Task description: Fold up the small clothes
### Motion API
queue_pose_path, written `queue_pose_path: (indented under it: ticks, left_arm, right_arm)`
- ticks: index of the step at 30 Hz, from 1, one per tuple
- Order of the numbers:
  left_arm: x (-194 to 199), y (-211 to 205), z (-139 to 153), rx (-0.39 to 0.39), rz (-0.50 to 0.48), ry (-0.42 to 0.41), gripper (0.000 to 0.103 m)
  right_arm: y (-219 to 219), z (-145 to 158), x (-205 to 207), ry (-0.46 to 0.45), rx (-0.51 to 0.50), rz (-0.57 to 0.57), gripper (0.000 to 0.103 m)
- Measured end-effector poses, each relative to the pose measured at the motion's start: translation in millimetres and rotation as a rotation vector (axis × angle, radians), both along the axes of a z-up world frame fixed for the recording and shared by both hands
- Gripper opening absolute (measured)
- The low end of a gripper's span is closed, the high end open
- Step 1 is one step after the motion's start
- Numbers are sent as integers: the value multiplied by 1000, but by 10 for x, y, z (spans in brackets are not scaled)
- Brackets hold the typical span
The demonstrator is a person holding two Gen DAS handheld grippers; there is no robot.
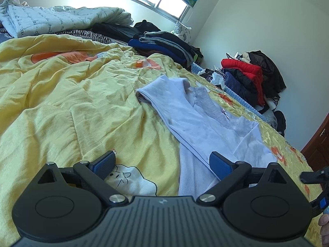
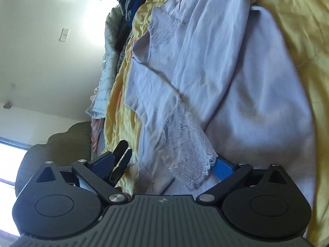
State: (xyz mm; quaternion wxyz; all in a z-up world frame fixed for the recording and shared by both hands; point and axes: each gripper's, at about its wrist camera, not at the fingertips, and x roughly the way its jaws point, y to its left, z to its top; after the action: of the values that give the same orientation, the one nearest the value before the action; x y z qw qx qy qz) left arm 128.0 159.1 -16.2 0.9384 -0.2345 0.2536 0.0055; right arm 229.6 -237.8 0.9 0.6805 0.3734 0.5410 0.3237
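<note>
A bed fills both views, covered by a rumpled yellow quilt (image 1: 72,94) printed with orange shapes and a white cartoon cloud. A pale lilac top (image 1: 205,119) with lace trim lies spread on the quilt, near the bed's right edge in the left wrist view. The left tongs (image 1: 164,164) stand wide over the quilt, one blue pad above the garment's lower edge, gripping nothing. The right tongs (image 2: 168,164) also stand wide; a lace sleeve cuff (image 2: 189,156) lies between the pads, which do not press it. Further up the bed sit folded dark clothes (image 1: 164,43) and a white bedspread with script lettering (image 1: 51,20). Beyond the bed, red and dark jackets (image 1: 250,76) are heaped against a pale wall, under a bright window (image 1: 158,0).
</note>
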Motion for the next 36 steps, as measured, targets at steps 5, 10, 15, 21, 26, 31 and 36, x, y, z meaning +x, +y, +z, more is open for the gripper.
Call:
queue_pose_path:
  ticks: [5, 10, 15, 21, 26, 31, 36]
  left_arm:
    - [0, -6, 2, 0, 0, 0, 99]
    - [4, -13, 3, 1, 0, 0, 99]
    - [3, -14, 3, 0, 0, 0, 99]
    - [2, -13, 2, 0, 0, -1, 99]
    - [6, -16, 1, 0, 0, -1, 99]
    - [5, -14, 0, -1, 0, -1, 100]
    - [8, -16, -2, -2, 0, -2, 100]
  right_arm:
    - [-50, -58, 12, 8, -24, -49, 59]
    - [-11, -98, -34, -13, -39, -39, 36]
    - [6, -156, -93, -6, -47, -30, 31]
    - [28, -152, -142, -39, -79, -34, 4]
    - [-4, 91, -195, -135, -77, -79, 4]
    - [-182, 592, -297, -230, 19, -91, 4]
    - [-648, 662, -474, -209, 20, -187, 4]
